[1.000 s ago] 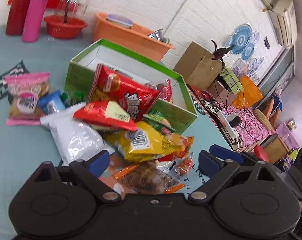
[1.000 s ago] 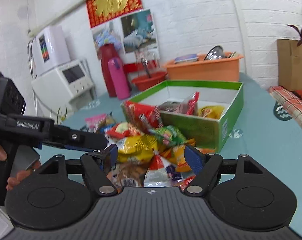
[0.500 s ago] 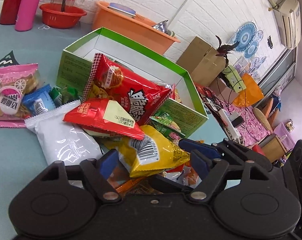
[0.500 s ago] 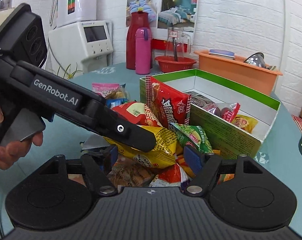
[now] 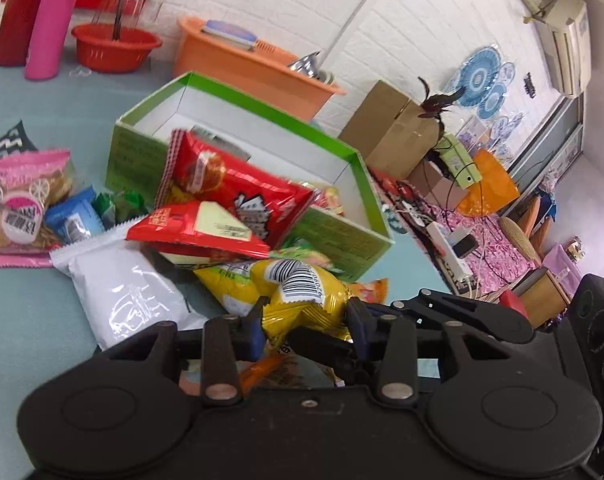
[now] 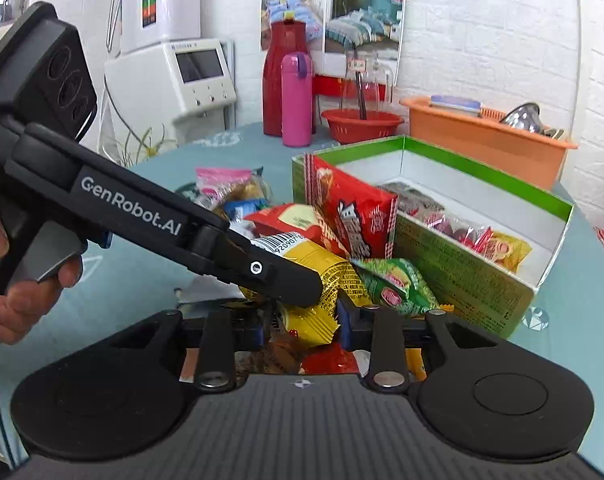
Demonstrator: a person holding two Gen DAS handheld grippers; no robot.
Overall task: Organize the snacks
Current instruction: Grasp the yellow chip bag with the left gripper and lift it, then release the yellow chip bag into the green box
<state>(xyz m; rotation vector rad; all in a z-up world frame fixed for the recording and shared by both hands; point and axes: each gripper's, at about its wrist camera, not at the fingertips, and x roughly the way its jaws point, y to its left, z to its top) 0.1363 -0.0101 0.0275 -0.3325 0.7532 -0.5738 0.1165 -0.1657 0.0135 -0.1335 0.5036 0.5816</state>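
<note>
A pile of snack bags lies on the teal table against a green open box (image 5: 334,236), which also shows in the right wrist view (image 6: 462,272). My left gripper (image 5: 304,326) has its blue-padded fingers closed on a yellow snack bag (image 5: 302,296). My right gripper (image 6: 302,320) has its fingers closed on the same yellow bag (image 6: 322,276) from the other side. A big red bag (image 5: 237,196) leans on the box. A smaller red bag (image 5: 197,232) and a white bag (image 5: 121,292) lie in the pile. A few snacks sit inside the box (image 6: 474,236).
A pink packet (image 5: 21,200) and a blue packet (image 5: 73,220) lie at the left. A pink bottle (image 5: 49,20), red thermos, red basin (image 5: 113,46) and orange tub (image 5: 245,64) stand at the table's far side. A cardboard box (image 5: 390,128) sits beyond the table.
Both grippers moved in on the pile and narrowed their fingers onto the yellow bag, which has lifted slightly toward them.
</note>
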